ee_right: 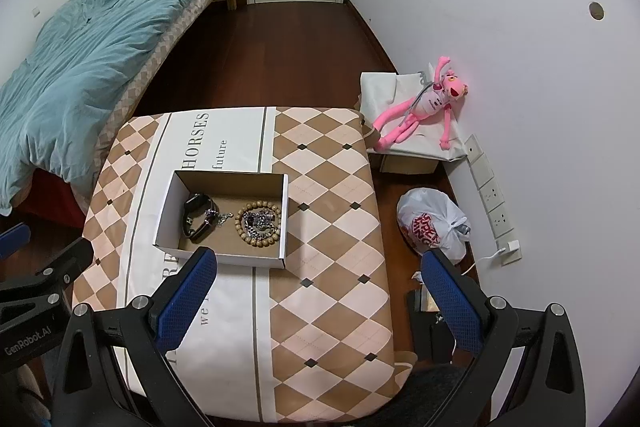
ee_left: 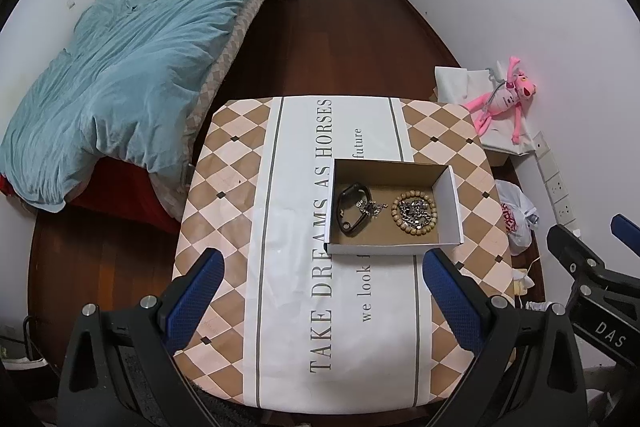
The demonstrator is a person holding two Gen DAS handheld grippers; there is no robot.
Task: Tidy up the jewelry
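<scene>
Jewelry: black watch [ee_left: 353, 209], small silver chain [ee_left: 373, 207] and wooden bead bracelet [ee_left: 414, 213] all lie flat on the floor of the cardboard box [ee_left: 394, 249]
Watch: left part of the box, strap closed in a loop, long axis running from the near wall toward the far wall
Silver chain: between watch and bracelet, touching the watch strap
Bead bracelet: right part, a flat ring close to the right wall, with a heavier curb-link chain [ee_left: 415, 211] heaped inside it
Box: open top, white outside, brown inside, long axis across the table [ee_left: 224, 211], sitting on the white printed strip of the cloth
Left gripper [ee_left: 320, 301]: blue-padded fingers spread wide, holding nothing, above the near table edge, short of the box
Right gripper [ee_right: 320, 301]: fingers equally wide apart, empty, left finger [ee_right: 188, 297] overlapping the box's near wall in its own view
Surroundings: bed with blue duvet [ee_left: 132, 67] at left, pink plush toy [ee_right: 420, 107] on a covered carton at right, white plastic bag [ee_right: 434, 221] on the floor, wall sockets beside it
</scene>
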